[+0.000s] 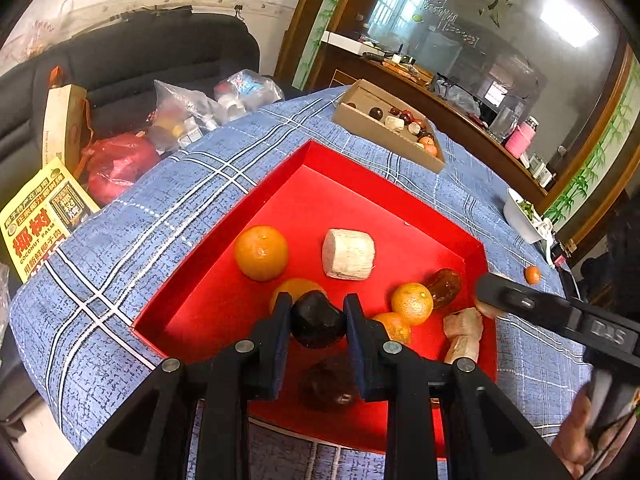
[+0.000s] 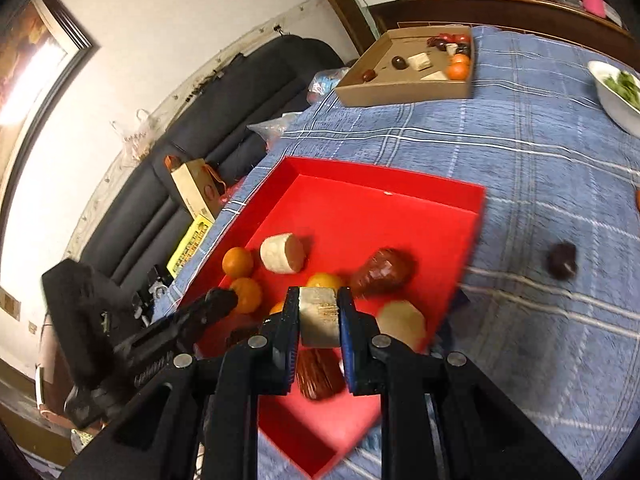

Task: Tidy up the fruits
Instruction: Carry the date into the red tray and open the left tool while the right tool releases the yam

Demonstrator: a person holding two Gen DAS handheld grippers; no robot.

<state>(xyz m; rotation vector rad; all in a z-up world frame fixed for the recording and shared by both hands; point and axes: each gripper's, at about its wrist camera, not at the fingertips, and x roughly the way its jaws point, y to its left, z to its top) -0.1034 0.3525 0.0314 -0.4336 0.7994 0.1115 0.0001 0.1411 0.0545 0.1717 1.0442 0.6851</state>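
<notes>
A blue plaid cloth covers the worktop (image 1: 120, 264), carrying a red tray (image 1: 360, 200) of oranges and a cardboard box (image 2: 404, 88) farther back. Over the tray, the left tool (image 1: 318, 320) is clamped on a dark fruit (image 1: 316, 320); the right tool (image 2: 319, 316) pinches a pale chunk (image 2: 318, 316).

Oranges (image 1: 261, 253), a pale cut chunk (image 1: 348, 254) and a glossy brown fruit (image 1: 443, 287) lie loose in the red tray (image 1: 360, 184). A dark fruit (image 1: 318, 319) and a pale block (image 2: 319, 316) hang gripped above the tray.

Matt red tray (image 1: 224, 236), woven checked tablecloth (image 1: 132, 240)
</notes>
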